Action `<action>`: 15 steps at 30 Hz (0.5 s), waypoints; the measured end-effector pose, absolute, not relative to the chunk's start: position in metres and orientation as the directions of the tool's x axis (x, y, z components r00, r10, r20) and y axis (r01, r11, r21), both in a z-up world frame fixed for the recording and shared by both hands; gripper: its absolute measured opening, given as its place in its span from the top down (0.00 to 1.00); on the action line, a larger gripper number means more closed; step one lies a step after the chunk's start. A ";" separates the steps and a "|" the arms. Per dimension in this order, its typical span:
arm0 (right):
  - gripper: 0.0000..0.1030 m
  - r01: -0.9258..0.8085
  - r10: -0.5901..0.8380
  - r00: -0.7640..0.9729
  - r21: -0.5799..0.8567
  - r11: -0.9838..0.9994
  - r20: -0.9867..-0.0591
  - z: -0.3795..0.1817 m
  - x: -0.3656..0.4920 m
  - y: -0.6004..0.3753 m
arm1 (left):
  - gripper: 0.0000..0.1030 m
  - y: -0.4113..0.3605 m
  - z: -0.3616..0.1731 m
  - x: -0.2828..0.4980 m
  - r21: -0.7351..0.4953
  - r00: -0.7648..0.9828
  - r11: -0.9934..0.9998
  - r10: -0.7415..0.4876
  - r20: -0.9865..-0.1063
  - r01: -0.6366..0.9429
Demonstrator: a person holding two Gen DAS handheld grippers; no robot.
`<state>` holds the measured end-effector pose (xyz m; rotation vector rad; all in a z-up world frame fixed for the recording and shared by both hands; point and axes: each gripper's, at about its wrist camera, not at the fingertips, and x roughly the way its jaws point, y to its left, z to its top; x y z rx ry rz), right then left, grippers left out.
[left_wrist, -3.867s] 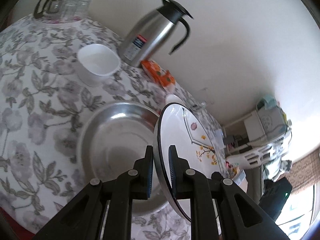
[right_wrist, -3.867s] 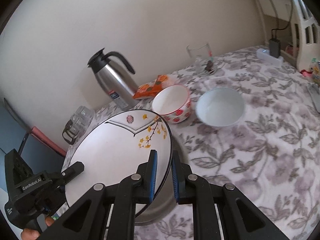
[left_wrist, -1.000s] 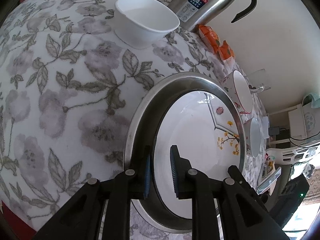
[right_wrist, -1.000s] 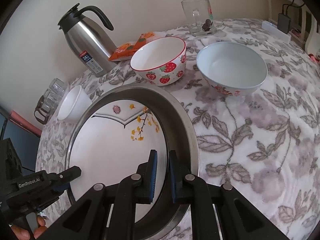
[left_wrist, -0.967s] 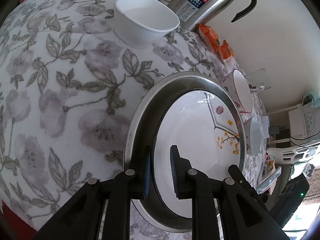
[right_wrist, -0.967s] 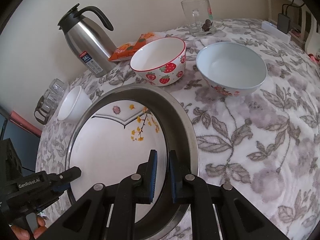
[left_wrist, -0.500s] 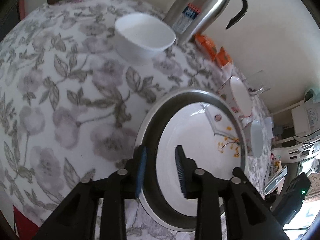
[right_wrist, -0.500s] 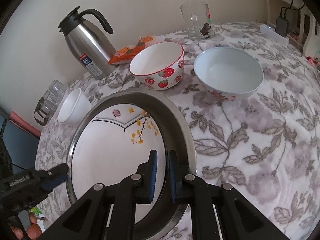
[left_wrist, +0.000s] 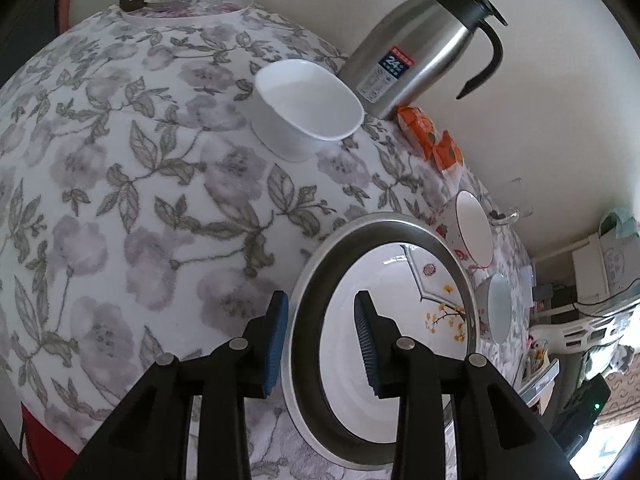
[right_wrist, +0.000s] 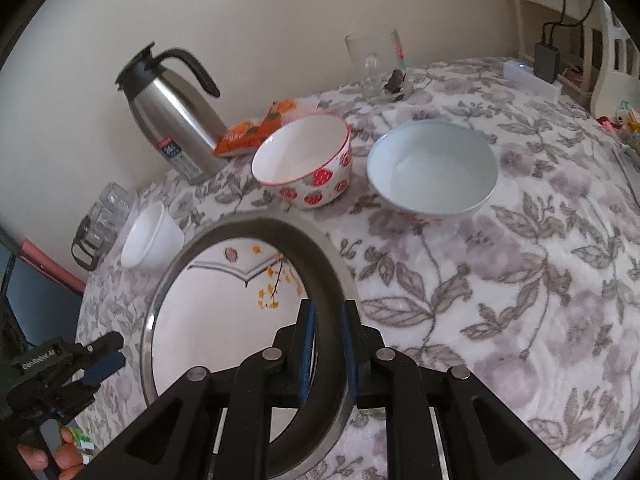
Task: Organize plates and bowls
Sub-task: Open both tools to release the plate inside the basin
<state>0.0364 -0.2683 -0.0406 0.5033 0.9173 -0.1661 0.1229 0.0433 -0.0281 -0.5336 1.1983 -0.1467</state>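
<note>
- White round plate with yellow blossoms (left_wrist: 400, 340) lies flat inside the wide steel pan (left_wrist: 316, 280) on the bench, straight ahead of both grippers.
- Left gripper (left_wrist: 322, 338) is parted, gripping nothing (straddling the pan's near rim).
- Right gripper (right_wrist: 326, 354) is opening, the pan's rim between its pads; the strawberry-printed bowl (right_wrist: 306, 170) sits nearest beyond it.

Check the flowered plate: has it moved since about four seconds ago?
Yes. The flowered plate stood tilted up above the steel basin; now it lies flat inside it, lower against the thermos behind.
</note>
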 end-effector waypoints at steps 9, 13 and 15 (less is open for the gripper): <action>0.71 0.433 0.045 0.575 0.350 0.830 -0.817 -0.050 0.029 -0.291 | 0.66 0.049 -0.047 0.126 -0.446 0.331 0.867 -0.364 -0.871 -0.221; 0.71 0.430 0.073 0.568 0.371 0.823 -0.820 -0.056 0.029 -0.291 | 0.66 0.048 -0.056 0.128 -0.438 0.307 0.871 -0.364 -0.879 -0.223; 0.71 0.425 0.076 0.564 0.368 0.827 -0.822 -0.057 0.030 -0.289 | 0.66 0.047 -0.060 0.129 -0.448 0.298 0.866 -0.377 -0.877 -0.224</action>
